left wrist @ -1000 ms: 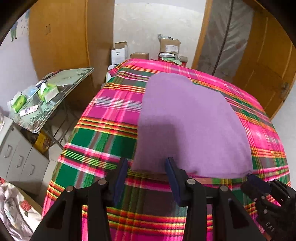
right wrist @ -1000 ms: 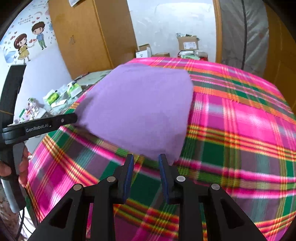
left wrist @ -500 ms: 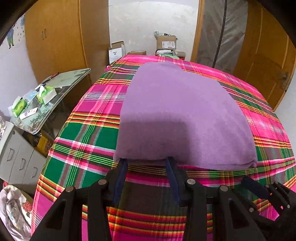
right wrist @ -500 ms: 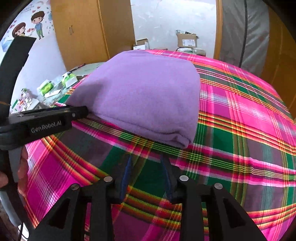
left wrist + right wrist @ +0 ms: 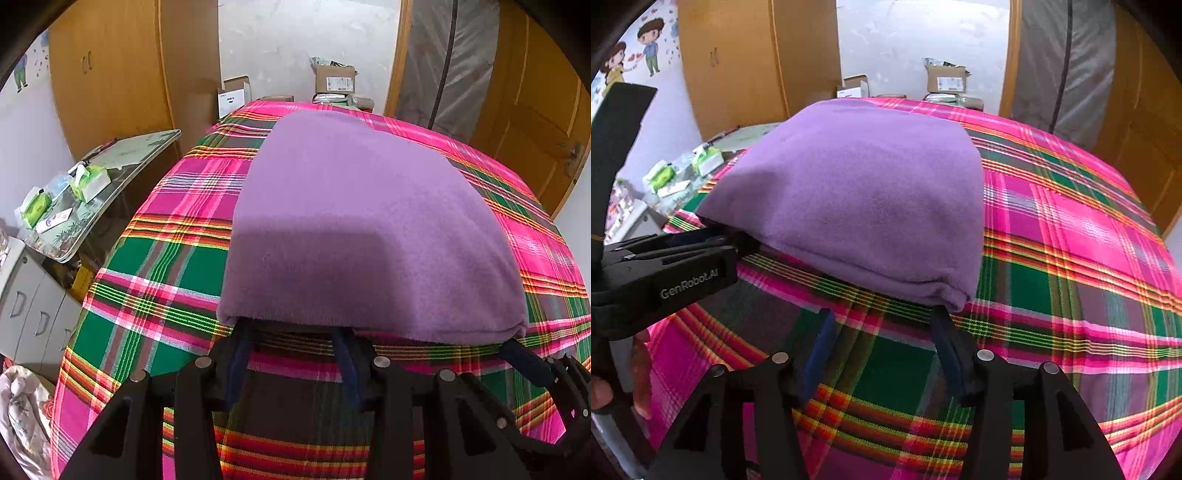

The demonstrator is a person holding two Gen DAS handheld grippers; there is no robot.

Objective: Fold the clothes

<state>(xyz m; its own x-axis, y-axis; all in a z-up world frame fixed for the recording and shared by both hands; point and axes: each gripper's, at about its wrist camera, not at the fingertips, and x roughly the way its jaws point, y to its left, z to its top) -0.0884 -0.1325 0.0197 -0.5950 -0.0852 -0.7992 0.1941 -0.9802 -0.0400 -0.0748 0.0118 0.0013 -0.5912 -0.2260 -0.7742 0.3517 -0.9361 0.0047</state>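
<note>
The purple cloth (image 5: pixel 857 199) is laid folded on the plaid bed (image 5: pixel 1071 229), the right gripper (image 5: pixel 882 328) jaws have just been opened wide and hold nothing, and the left gripper (image 5: pixel 291 332) jaws, open, are slid under its near edge.

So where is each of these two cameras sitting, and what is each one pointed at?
Left wrist view: sits on the left gripper, looks down along its open fingers at the purple cloth's near edge; the right gripper shows at lower right.
Right wrist view: sits on the right gripper, jaws just opened and empty, facing the cloth's near corner; the left gripper and a hand show at left.
Both share the cloth, the plaid bedcover and the cardboard boxes.
</note>
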